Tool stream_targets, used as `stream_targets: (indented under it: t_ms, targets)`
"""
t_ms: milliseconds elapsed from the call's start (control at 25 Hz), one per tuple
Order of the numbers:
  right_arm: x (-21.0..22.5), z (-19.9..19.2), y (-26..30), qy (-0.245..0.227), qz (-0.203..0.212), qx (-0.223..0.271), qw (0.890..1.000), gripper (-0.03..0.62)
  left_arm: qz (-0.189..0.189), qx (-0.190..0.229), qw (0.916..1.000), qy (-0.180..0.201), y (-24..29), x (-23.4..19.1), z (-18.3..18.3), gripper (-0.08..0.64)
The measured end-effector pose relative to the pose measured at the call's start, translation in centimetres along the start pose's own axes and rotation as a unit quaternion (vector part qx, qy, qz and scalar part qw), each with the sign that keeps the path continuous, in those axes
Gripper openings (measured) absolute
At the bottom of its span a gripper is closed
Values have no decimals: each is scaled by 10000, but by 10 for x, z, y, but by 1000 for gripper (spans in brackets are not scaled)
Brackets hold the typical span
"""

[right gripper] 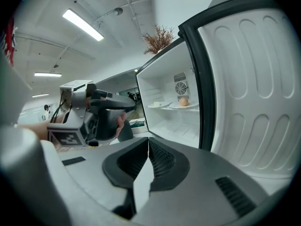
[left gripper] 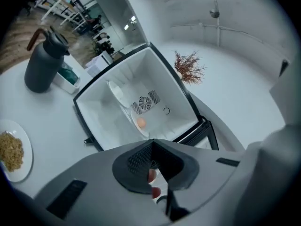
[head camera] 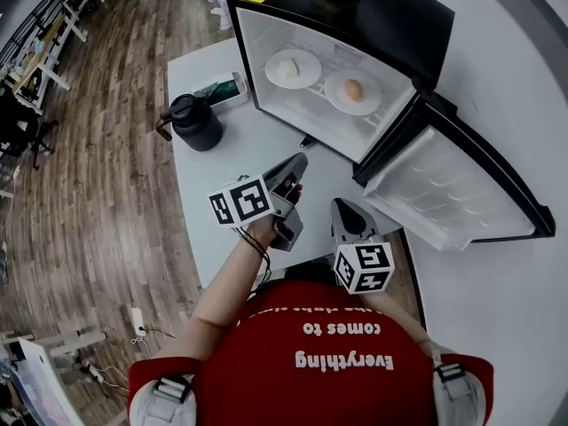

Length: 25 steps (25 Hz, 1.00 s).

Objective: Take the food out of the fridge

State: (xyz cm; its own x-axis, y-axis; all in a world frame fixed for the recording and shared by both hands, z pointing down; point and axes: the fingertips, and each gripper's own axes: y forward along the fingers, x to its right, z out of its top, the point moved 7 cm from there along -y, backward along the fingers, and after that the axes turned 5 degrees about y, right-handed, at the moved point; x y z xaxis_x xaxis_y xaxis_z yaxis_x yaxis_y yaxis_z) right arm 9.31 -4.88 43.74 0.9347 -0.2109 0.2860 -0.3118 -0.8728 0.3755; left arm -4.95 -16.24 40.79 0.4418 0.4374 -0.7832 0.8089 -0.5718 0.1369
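Left claw (head camera: pixel 300 161) and right claw (head camera: pixel 341 205), both pinched shut and empty, point toward the open fridge (head camera: pixel 390 25).

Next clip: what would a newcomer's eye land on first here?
The open black fridge on the white table, two plates inside: one with a brown egg, one with something white. Before it, the left tool and right tool are both shut and empty.
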Motion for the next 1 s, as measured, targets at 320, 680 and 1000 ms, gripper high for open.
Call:
stream_targets:
  t_ms: [320,680,1000]
  targets:
    - [22,3,-4,125,-310,31,9994,15,-204,-167,9922,-1220,58,-20,10,8]
    - [42,5,-3,220,-547,-2,9983,15,-489,-162,9822,-1805,114,-50,17,9]
    - [53,7,0,266,-634,-61,9976,15,-690,-344,9697,-2317,156,-72,17,109]
